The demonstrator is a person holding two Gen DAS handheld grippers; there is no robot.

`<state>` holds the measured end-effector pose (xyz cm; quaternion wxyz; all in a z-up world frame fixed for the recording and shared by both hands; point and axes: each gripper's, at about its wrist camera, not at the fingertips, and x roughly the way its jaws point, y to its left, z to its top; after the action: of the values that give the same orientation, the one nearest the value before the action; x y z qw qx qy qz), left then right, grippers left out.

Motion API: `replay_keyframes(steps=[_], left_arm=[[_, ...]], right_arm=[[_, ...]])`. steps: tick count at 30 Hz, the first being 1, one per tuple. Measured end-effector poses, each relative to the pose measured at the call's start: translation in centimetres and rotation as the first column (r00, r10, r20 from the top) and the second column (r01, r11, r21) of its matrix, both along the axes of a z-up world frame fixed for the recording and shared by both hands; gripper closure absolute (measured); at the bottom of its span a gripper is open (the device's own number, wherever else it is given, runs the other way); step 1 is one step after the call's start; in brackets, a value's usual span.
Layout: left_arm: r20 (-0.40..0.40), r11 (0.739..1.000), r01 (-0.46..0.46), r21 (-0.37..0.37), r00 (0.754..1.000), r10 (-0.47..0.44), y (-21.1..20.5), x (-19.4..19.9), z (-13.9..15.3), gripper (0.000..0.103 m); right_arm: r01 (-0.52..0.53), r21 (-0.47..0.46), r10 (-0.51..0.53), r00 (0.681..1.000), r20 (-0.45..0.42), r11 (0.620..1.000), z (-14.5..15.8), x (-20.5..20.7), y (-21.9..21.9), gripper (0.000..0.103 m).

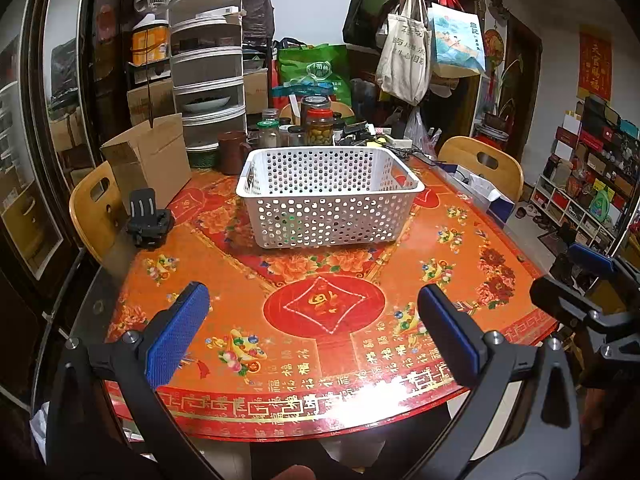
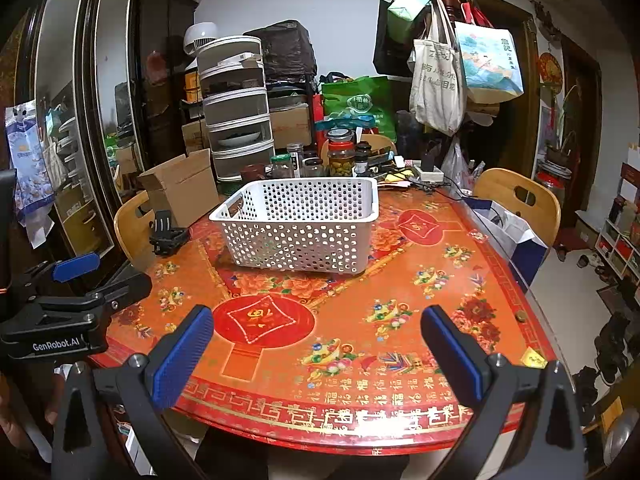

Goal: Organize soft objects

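Note:
A white perforated plastic basket (image 1: 328, 196) stands in the middle of the round red-and-orange table (image 1: 320, 360); it also shows in the right wrist view (image 2: 298, 224). Something dark and green shows dimly through its holes; I cannot tell what. My left gripper (image 1: 312, 332) is open and empty above the table's near edge. My right gripper (image 2: 316, 352) is open and empty, also over the near edge. The right gripper's body shows at the right of the left wrist view (image 1: 592, 300); the left gripper's body shows at the left of the right wrist view (image 2: 72, 304).
A black clamp-like mount (image 1: 148, 220) and an open cardboard box (image 1: 148, 160) sit at the table's left. Jars (image 1: 318, 126), a brown mug (image 1: 232, 152) and stacked food covers (image 1: 208, 68) crowd the far side. Wooden chairs (image 1: 484, 164) stand left and right. Bags hang on a coat rack (image 1: 404, 56).

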<state>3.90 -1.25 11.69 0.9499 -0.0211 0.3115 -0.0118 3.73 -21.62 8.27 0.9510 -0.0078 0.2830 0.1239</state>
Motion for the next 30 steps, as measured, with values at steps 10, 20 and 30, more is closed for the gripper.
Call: replay_keyframes(steps=[10,20,30], left_arm=[[-0.004,1.000,0.005,0.000,1.000,-0.005,-0.06,-0.17,-0.02,0.000],[-0.007,1.000,0.017,0.003,1.000,-0.017,-0.42,-0.12,-0.33,0.000],[-0.009,1.000,0.018,0.004,1.000,-0.017,-0.42,-0.22,-0.34,0.000]], right_arm=[[-0.006,0.006,0.006,1.000,0.001,1.000,0.03,-0.45,0.14,0.000],[-0.013,0.014,0.013,1.000,0.003,1.000,0.11,-0.61,0.01,0.000],[-0.015,0.018,0.015,1.000,0.002,1.000,0.32,-0.59,-0.17,0.000]])
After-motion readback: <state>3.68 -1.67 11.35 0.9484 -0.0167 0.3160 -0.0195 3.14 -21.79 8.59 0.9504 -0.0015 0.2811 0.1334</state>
